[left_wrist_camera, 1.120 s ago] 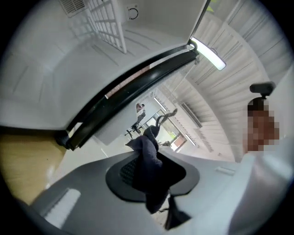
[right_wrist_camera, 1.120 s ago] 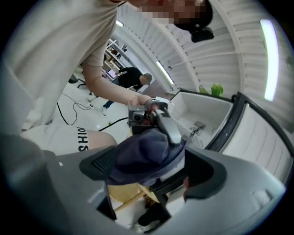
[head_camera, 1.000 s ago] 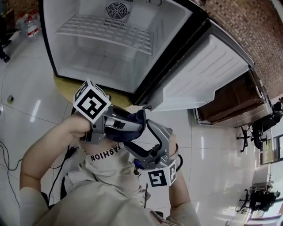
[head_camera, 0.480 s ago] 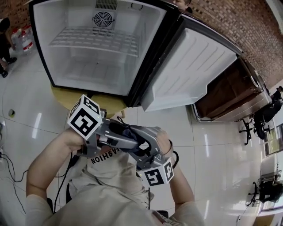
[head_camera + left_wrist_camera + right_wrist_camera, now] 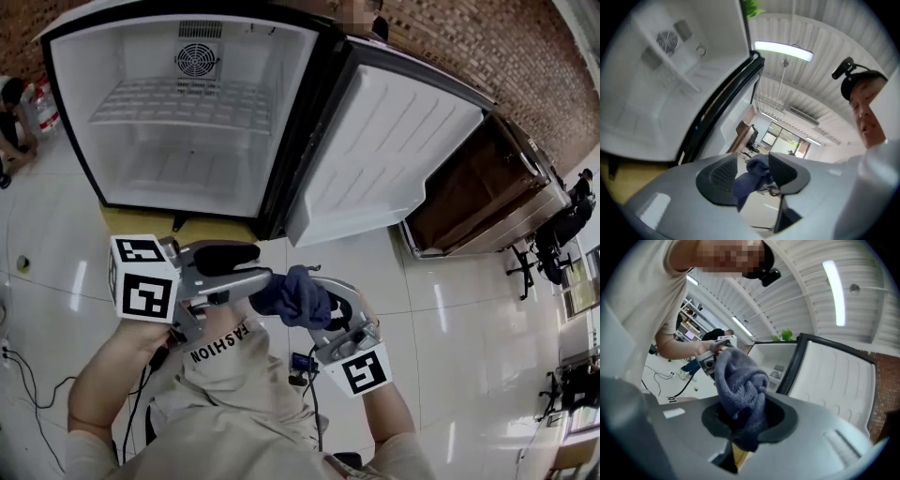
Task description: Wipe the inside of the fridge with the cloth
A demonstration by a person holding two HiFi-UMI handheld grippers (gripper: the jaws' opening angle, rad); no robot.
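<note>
Since the earlier frame, the cloth [image 5: 291,295] has passed from the left gripper [image 5: 246,267] to the right gripper [image 5: 314,300], both below the open fridge [image 5: 141,169] in the head view. Left gripper view: jaws just spread, cloth [image 5: 743,185] between them, ungripped. Right gripper view: jaws just closed, pinching the cloth [image 5: 738,380], fridge [image 5: 771,362] beyond.

A wooden cabinet [image 5: 478,202] stands near a brick wall [image 5: 469,47].
</note>
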